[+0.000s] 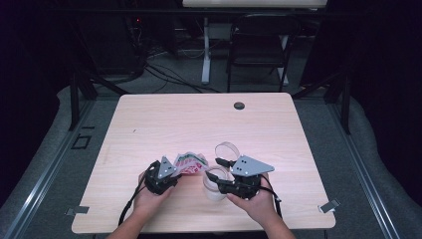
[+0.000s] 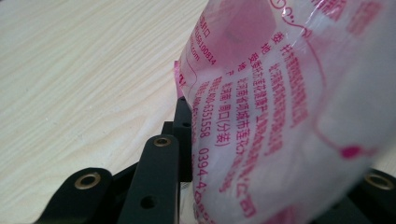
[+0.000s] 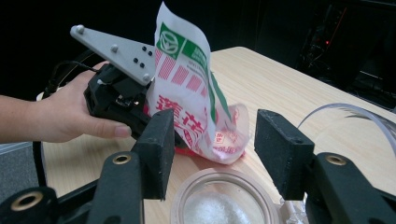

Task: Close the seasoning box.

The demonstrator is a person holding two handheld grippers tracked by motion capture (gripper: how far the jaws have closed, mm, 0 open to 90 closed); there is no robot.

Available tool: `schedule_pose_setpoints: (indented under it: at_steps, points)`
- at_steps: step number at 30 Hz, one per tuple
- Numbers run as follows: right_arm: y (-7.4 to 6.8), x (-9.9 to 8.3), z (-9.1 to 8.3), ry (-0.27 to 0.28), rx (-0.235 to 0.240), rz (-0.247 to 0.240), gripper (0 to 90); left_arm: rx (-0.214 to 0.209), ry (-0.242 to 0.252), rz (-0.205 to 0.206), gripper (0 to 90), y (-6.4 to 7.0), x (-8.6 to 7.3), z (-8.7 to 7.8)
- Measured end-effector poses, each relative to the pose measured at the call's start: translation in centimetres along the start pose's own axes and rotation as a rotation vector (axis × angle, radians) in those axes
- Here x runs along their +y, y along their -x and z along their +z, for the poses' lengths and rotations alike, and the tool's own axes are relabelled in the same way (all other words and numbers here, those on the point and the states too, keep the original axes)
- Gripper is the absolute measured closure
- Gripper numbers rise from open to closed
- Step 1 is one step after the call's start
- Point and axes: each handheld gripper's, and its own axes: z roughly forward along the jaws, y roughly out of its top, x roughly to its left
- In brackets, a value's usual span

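Jaws of the left gripper (image 1: 175,172) are pinched on a white plastic packet printed in pink and green (image 1: 190,163), held just above the pale wooden table (image 1: 199,119) near its front edge; the left gripper view shows the film pressed between the black jaws. Jaws of the right gripper (image 3: 212,154) stand spread, one either side of a clear plastic cup holding white granules (image 3: 219,200), which stands upright on the table just beside the packet. Contact between these jaws and the cup wall cannot be confirmed. A clear round lid (image 1: 227,149) lies on the table just behind the cup, apart from it.

Assessment: the work in hand appears to be emptying the packet into the cup. The packet's lower corner hangs near the rim but to one side, not yet over the mouth.

Recommendations:
- Steady the cup with the right gripper before any tilt; light plastic tips easily.
- Bring the packet's open corner directly over the mouth first.
- Tilt gradually, keeping the pinch high on the film so the outlet is not folded shut.
- Keep the lid clear of spill.
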Motion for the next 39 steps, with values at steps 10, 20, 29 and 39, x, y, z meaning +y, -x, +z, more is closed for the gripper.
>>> schedule_pose_setpoints:
  at_steps: [10,20,29,39]
  points:
    - [0.3,0.0,-0.2,-0.004,-0.012,0.006,48.4,-0.021,0.041,-0.119,75.5,-1.8,-0.4,-0.7]
    - [0.7,0.0,-0.4,0.008,-0.031,0.029,47.5,0.075,0.089,-0.209,75.1,-3.6,-1.0,-2.4]
    - [0.7,-0.1,-0.4,0.004,-0.029,0.033,48.4,0.167,0.108,-0.305,74.7,-5.7,-1.8,-3.9]
    - [1.1,0.1,0.0,0.005,-0.035,0.042,47.1,0.271,0.078,-0.336,74.7,-7.4,-3.1,-5.5]
